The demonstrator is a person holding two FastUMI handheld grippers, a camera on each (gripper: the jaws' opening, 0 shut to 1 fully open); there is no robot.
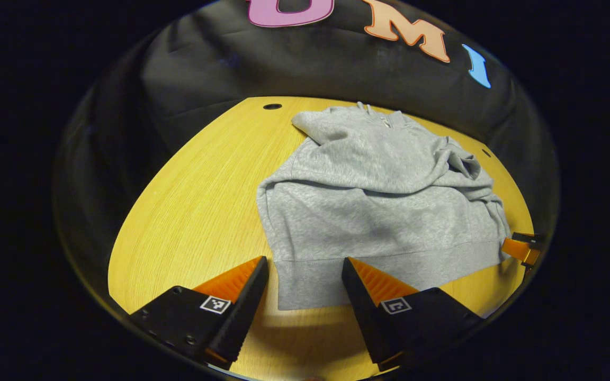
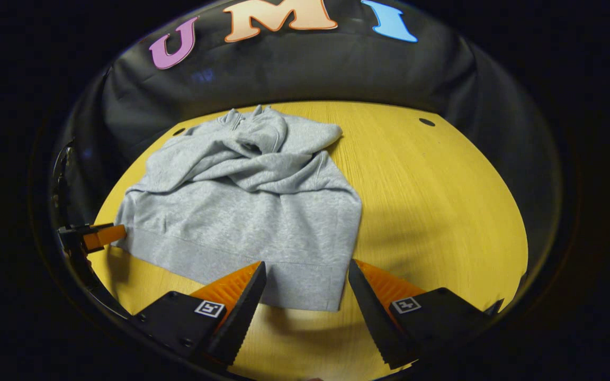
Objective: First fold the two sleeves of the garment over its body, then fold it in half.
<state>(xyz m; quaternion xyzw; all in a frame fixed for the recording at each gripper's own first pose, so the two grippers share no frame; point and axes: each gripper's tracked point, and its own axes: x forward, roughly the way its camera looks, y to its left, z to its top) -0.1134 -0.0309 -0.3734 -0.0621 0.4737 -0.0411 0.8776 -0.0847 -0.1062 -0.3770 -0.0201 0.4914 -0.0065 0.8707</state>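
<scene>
- Lying on the wooden table (image 1: 188, 211), left gripper view: grey sweatshirt (image 1: 379, 211), sleeves folded across its body (hem nearest); left gripper (image 1: 305, 272) spread, straddling the hem corner.
- Right gripper view: right gripper (image 2: 305, 275) spread at the sweatshirt's other hem corner.

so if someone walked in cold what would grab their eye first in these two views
The grey sweatshirt on the yellow wooden table stands out most, its sleeves already folded in over the body, bunched and rumpled toward the collar end. Next come the grippers at its near hem: the left gripper stands open at one bottom corner, and the right gripper stands open at the other corner, neither holding the cloth yet.
</scene>
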